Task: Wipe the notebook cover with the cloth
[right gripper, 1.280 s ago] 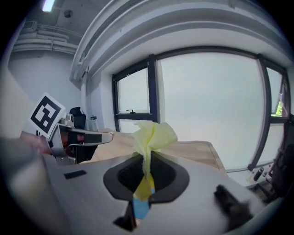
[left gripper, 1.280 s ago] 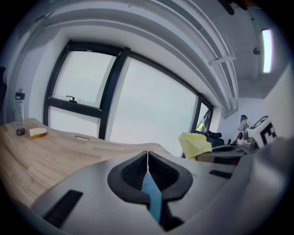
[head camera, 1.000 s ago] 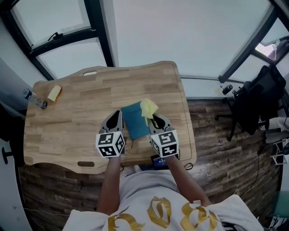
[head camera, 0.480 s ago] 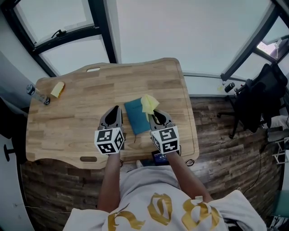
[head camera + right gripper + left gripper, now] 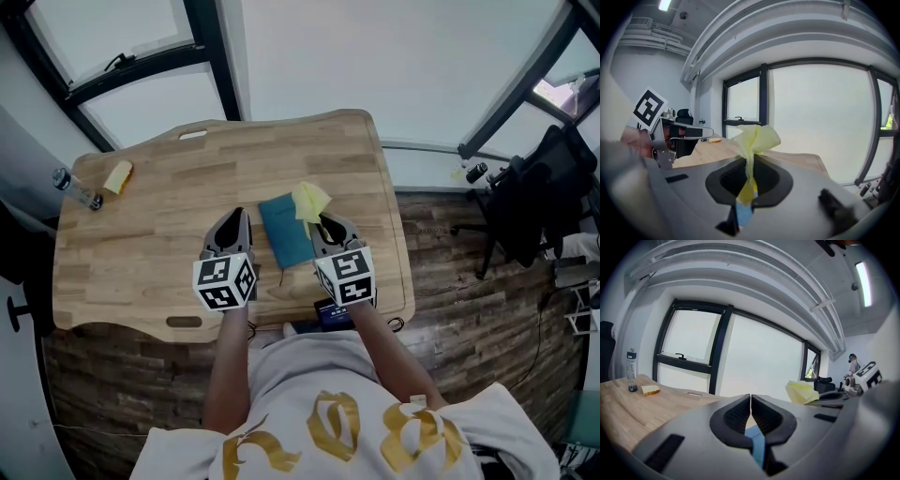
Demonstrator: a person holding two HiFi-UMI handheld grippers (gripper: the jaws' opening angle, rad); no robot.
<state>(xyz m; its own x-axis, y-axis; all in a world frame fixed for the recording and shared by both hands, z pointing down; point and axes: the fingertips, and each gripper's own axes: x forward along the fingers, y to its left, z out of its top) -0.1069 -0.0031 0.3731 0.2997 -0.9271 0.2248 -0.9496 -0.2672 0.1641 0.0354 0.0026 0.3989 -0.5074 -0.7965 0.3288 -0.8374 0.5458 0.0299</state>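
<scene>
A teal notebook [image 5: 287, 231] lies closed on the wooden table [image 5: 159, 225], between my two grippers. My right gripper [image 5: 322, 222] is shut on a yellow cloth [image 5: 310, 200], which sticks up past the jaws over the notebook's far right corner. In the right gripper view the cloth [image 5: 754, 138] is pinched between the jaws of the right gripper [image 5: 750, 176]. My left gripper [image 5: 236, 225] rests just left of the notebook, shut with nothing in it; in its own view the left gripper [image 5: 750, 401] has its jaws touching.
A clear bottle [image 5: 75, 189] and a yellow sponge [image 5: 118, 175] sit at the table's far left corner. A black office chair [image 5: 539, 202] stands on the floor to the right. Large windows lie beyond the table's far edge.
Both grippers have stayed beside the notebook with the cloth still held. The head view has shifted slightly; the cloth sits a little farther forward over the notebook's corner.
</scene>
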